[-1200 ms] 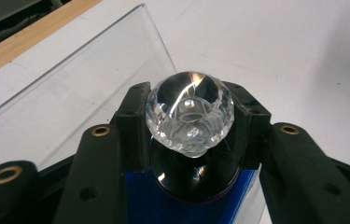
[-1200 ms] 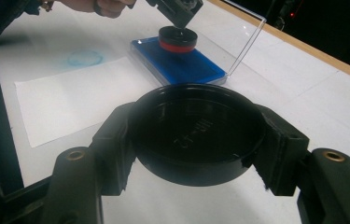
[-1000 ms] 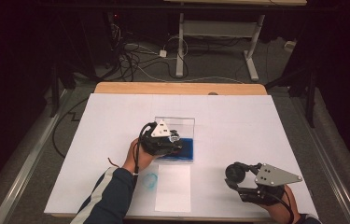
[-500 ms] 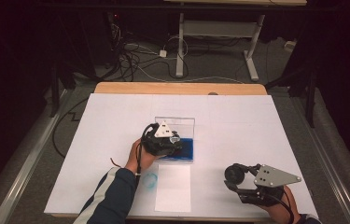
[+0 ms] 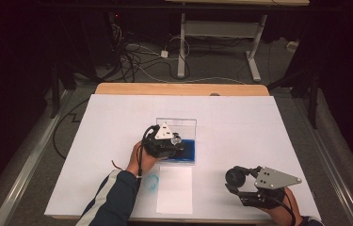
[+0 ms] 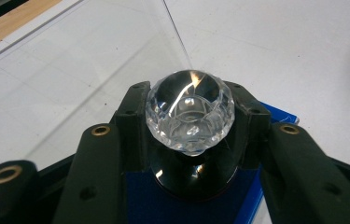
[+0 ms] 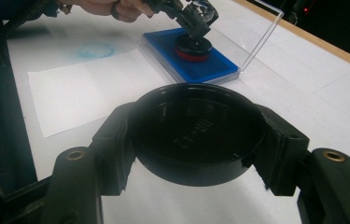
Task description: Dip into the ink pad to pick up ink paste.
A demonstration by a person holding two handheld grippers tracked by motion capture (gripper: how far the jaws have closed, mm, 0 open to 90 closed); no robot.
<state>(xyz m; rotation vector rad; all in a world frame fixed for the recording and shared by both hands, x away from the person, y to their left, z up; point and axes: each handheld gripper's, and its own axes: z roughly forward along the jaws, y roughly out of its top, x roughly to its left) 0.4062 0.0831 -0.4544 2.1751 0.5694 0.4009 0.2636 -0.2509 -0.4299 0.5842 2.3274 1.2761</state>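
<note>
Stamp (image 6: pixel 190 112) with a clear knob is pinched by the left hand-held gripper (image 5: pixel 167 143) and stands on the blue ink pad (image 7: pixel 196 63). The right hand-held gripper (image 5: pixel 244 181) pinches a black lid (image 7: pixel 196 133) above the counter (image 5: pixel 268 132), near the white paper (image 5: pixel 174 190).

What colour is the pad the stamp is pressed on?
Blue: the ink pad under the stamp shows best in the right gripper view.

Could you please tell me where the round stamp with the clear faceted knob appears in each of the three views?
High view: the stamp is hidden under the left claw, at the blue ink pad, centre.
Left gripper view: the stamp sits mid-frame between the black jaws.
Right gripper view: top centre, standing on the pad.
Shared landmark: the blue ink pad.
</note>
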